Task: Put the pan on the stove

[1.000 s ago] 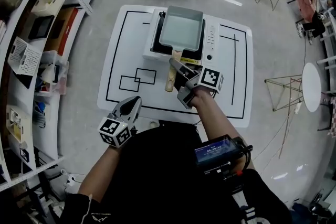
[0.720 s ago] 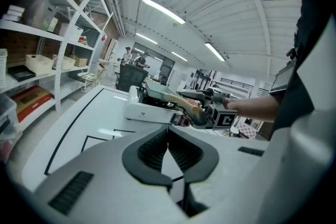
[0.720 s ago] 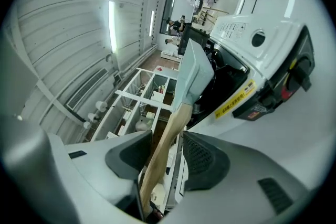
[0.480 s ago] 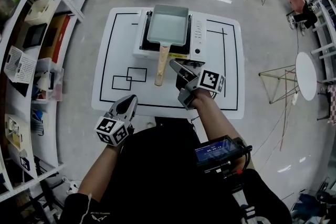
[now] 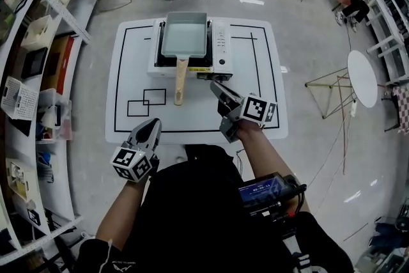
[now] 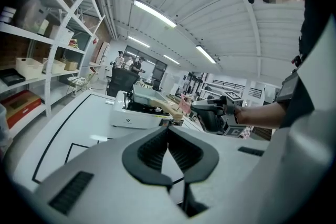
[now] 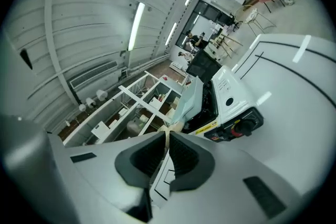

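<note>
Right gripper view alone shows the stove's [image 7: 231,93] red knob [image 7: 241,127].

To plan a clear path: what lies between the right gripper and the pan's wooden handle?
In the head view, only bare table separates the right gripper from the handle. Its jaws have just been closing, with nothing between them.

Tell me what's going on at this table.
A person holding a gripper in each hand stands at the white table. The pan sits on the stove, its wooden handle pointing toward the person. The right gripper hangs beside that handle, apart from it. Its jaws have just been closing, with nothing between them. The left gripper hovers at the table's near edge, shut and empty.
</note>
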Demonstrator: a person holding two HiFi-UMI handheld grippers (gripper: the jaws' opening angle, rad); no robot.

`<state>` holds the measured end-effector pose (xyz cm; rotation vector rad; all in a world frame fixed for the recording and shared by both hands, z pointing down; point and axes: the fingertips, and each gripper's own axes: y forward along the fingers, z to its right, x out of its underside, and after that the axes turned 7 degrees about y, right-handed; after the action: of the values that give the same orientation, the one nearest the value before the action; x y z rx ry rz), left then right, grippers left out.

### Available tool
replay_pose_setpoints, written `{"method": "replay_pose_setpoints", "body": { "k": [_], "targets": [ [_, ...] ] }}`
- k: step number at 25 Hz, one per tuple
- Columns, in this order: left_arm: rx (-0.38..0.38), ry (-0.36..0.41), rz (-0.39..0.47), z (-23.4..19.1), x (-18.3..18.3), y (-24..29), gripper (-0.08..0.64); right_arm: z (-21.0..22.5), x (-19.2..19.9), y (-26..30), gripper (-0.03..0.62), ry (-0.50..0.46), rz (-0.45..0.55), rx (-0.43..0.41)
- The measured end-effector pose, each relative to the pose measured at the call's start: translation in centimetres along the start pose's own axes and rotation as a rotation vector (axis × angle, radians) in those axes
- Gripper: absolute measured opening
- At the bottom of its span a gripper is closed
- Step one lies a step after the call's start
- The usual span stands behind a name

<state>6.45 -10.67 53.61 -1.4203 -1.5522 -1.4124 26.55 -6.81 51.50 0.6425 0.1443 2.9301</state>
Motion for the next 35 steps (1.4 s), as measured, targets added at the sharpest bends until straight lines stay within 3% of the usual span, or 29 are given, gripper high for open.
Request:
{"method": "replay_pose_setpoints", "body": {
  "k": [5,11,22,35],
  "targets": [
    [0.018,0.008,0.01,1.0,-0.2,-0.4,0.009,0.9,0.1,-3.4,0.031,-0.149,0.028,0.079],
    [0.027,0.022,0.026,1.3,-0.4,-1.2,0.009,-0.4,1.6,-6.1,0.027,-0.298,0.044,0.077],
    [0.04,0.021,0.033,2.0,0.7,-2.6,0.009,-0.6,5.3,-9.3,0.026,-0.564,0.0,0.167],
    [0.074,0.009,0.012,3.5,2.4,-3.2,0.009,-1.0,7.3,-11.1,0.026,-0.61,-0.005,0.208]
  ]
}}
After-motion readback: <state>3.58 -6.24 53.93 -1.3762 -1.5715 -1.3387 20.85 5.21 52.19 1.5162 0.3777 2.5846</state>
